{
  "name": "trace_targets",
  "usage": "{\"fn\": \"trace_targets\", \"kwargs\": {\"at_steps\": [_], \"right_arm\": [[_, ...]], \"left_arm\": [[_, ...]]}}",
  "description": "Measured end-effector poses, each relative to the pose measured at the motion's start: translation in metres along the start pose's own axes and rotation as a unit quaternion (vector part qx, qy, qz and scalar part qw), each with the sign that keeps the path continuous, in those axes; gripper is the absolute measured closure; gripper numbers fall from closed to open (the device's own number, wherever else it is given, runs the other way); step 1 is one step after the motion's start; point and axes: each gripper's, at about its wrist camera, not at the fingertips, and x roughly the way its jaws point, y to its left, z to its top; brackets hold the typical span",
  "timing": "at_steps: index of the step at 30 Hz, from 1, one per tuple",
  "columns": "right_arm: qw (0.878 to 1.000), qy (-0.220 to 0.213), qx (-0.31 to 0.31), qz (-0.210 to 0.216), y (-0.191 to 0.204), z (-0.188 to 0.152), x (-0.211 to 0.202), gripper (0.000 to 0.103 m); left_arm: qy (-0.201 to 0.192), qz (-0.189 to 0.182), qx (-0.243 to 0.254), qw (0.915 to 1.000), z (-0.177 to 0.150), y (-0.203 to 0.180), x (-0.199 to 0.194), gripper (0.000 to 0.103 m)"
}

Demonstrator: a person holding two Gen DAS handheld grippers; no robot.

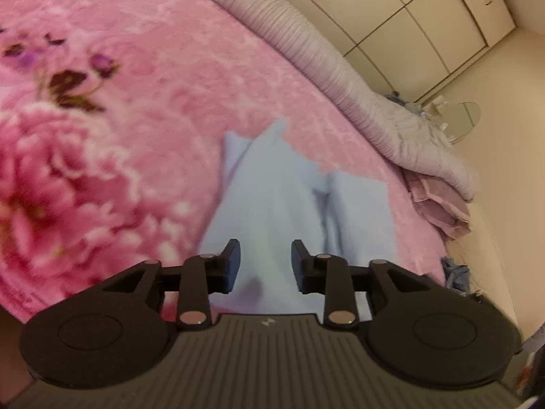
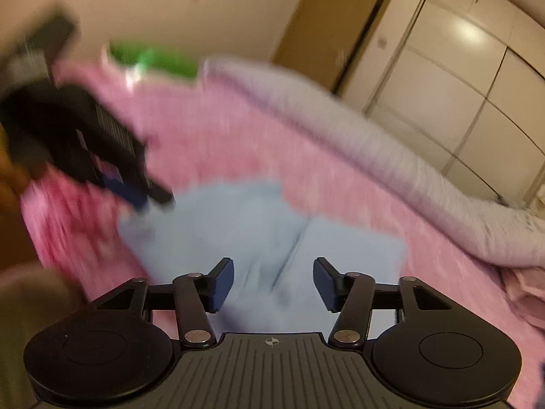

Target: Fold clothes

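A light blue garment (image 1: 272, 197) lies partly folded on the pink floral bedspread (image 1: 119, 119). My left gripper (image 1: 265, 266) is open and empty, hovering over the near end of the garment. In the right wrist view the same garment (image 2: 245, 231) lies ahead, blurred. My right gripper (image 2: 274, 283) is open and empty above its near edge. The left gripper (image 2: 150, 194) shows at the left of the right wrist view, over the garment's left edge; its fingertips are blurred.
A rolled grey-lilac duvet (image 1: 306, 54) runs along the far side of the bed. A folded pink cloth (image 1: 439, 204) lies at the bed's right corner. Something green (image 2: 153, 58) sits at the far end. Cream wardrobe doors (image 2: 460, 78) and a doorway (image 2: 340, 27) stand beyond.
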Motion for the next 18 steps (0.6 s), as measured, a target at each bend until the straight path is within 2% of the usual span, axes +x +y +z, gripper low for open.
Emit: {"fn": "trace_targets", "kwargs": {"at_steps": [3, 4, 5, 7, 8, 10, 13, 14, 15, 16, 18], "right_arm": [[0.993, 0.052, 0.106, -0.024, -0.067, 0.010, 0.014, 0.044], [0.984, 0.094, 0.148, -0.035, -0.093, 0.009, 0.026, 0.045], [0.970, 0.143, 0.191, -0.043, -0.120, 0.003, 0.043, 0.044], [0.933, 0.227, 0.276, -0.048, -0.170, -0.011, 0.077, 0.045], [0.915, 0.249, 0.316, -0.039, -0.191, -0.019, 0.089, 0.045], [0.876, 0.257, 0.409, 0.001, -0.224, -0.032, 0.107, 0.045], [0.809, 0.243, 0.531, 0.070, -0.256, -0.057, 0.118, 0.045], [0.796, 0.244, 0.548, 0.081, -0.263, -0.061, 0.125, 0.045], [0.788, 0.247, 0.557, 0.088, -0.269, -0.063, 0.132, 0.045], [0.786, 0.254, 0.556, 0.086, -0.275, -0.064, 0.138, 0.045], [0.790, 0.276, 0.543, 0.076, -0.284, -0.064, 0.152, 0.045]], "left_arm": [[0.020, -0.023, 0.002, 0.9995, 0.010, -0.012, 0.017, 0.072], [0.032, -0.030, 0.006, 0.9990, 0.013, -0.016, 0.025, 0.070], [0.044, -0.036, 0.010, 0.9983, 0.016, -0.021, 0.034, 0.070], [0.067, -0.044, 0.007, 0.9968, 0.021, -0.029, 0.054, 0.068], [0.079, -0.047, 0.006, 0.9957, 0.024, -0.032, 0.065, 0.068], [0.100, -0.056, -0.004, 0.9934, 0.032, -0.036, 0.088, 0.063], [0.131, -0.072, -0.042, 0.9879, 0.041, -0.033, 0.122, 0.062], [0.141, -0.074, -0.053, 0.9858, 0.042, -0.032, 0.132, 0.062], [0.151, -0.077, -0.062, 0.9836, 0.043, -0.031, 0.142, 0.062], [0.157, -0.077, -0.066, 0.9824, 0.043, -0.031, 0.150, 0.062], [0.167, -0.078, -0.069, 0.9805, 0.043, -0.031, 0.163, 0.062]]}}
